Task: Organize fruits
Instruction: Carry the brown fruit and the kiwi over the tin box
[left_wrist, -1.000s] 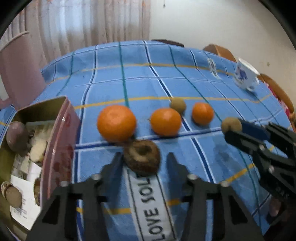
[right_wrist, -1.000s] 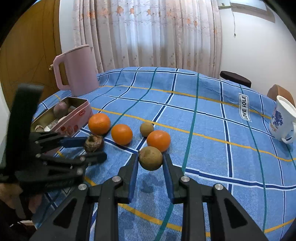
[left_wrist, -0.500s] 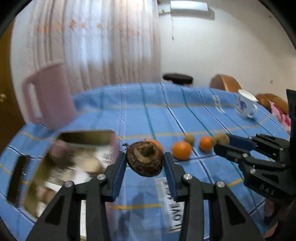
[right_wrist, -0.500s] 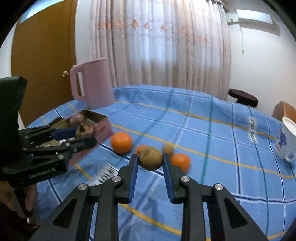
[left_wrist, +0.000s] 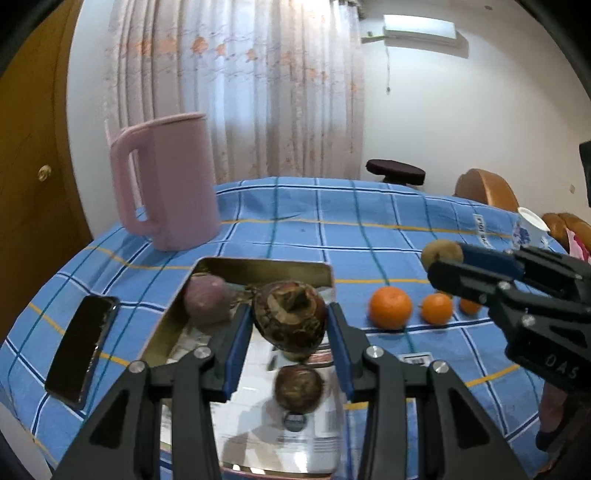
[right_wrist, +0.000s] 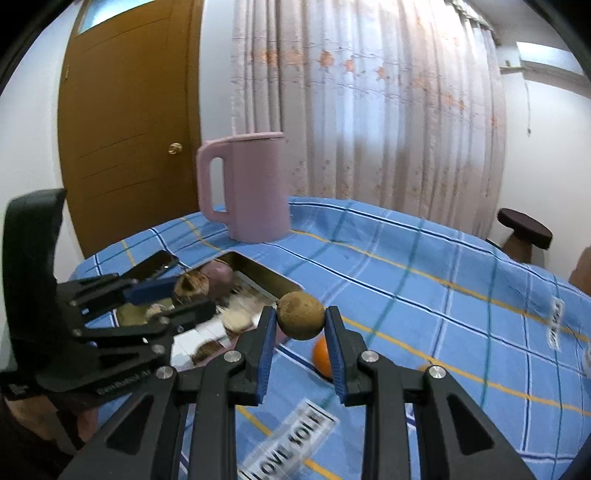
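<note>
My left gripper (left_wrist: 290, 325) is shut on a dark brown wrinkled fruit (left_wrist: 289, 319) and holds it in the air over the open tin box (left_wrist: 266, 266). The box holds a purple fruit (left_wrist: 205, 301) and another brown one (left_wrist: 298, 388). My right gripper (right_wrist: 300, 325) is shut on a small round brown fruit (right_wrist: 300, 314), raised to the right of the box (right_wrist: 273, 277). In the left wrist view that right gripper (left_wrist: 439, 264) reaches in from the right with its fruit (left_wrist: 441, 253). Three oranges (left_wrist: 390, 307) lie in a row on the blue checked cloth.
A tall pink jug (left_wrist: 166, 181) stands behind the box. A black phone (left_wrist: 82, 347) lies left of the box near the table edge. A white and blue cup (left_wrist: 528, 230) stands far right. A dark stool (left_wrist: 395, 171) and a wooden chair (left_wrist: 484, 188) sit beyond the table.
Both grippers rose off the cloth with their fruits and swung left. The left one went from beside the oranges to over the tin box, and the right one followed toward it.
</note>
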